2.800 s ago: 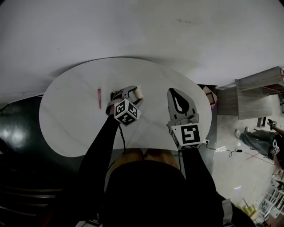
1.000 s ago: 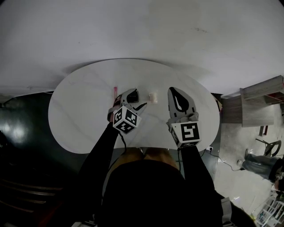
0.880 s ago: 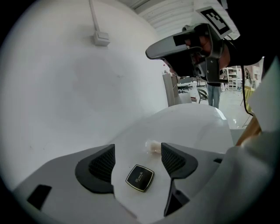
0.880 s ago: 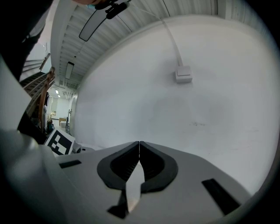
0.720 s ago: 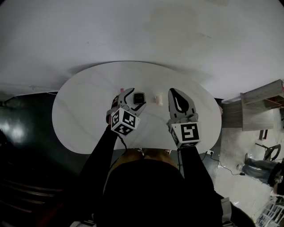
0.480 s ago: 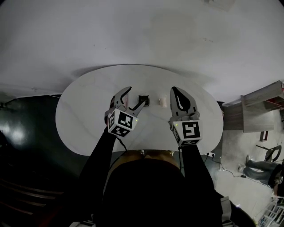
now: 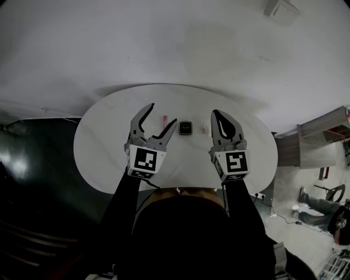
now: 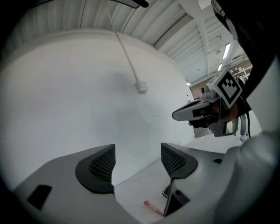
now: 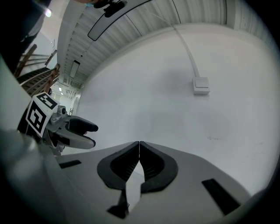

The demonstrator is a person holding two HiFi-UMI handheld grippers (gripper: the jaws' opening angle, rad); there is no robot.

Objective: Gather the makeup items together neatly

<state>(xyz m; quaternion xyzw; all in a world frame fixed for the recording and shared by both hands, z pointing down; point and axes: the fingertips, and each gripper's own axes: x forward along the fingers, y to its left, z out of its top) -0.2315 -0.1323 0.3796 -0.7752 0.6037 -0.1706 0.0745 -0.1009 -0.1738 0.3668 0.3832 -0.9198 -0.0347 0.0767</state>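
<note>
Three makeup items lie close together near the middle of the white oval table [image 7: 109, 142]: a thin pink stick [image 7: 164, 119], a square black compact [image 7: 186, 128] and a small pale item [image 7: 206, 129]. My left gripper [image 7: 162, 114] is open and empty, held above the table with the pink stick between its spread fingers. In the left gripper view, the pink stick [image 8: 151, 205] and a corner of the compact [image 8: 166, 190] show beneath the open gripper [image 8: 138, 162]. My right gripper [image 7: 217, 113] is shut and empty, just right of the pale item; the right gripper view shows its pads [image 9: 139, 144] pressed together.
The table stands by a plain white wall [image 7: 175, 44] with a small wall box [image 7: 281, 11]. Dark floor lies to the left. A wooden shelf [image 7: 322, 136] and a person's legs [image 7: 311, 205] are off to the right.
My left gripper carried the black compact right, set it down between the pink stick and the pale item, opened, and drew back and up. The right gripper stayed shut.
</note>
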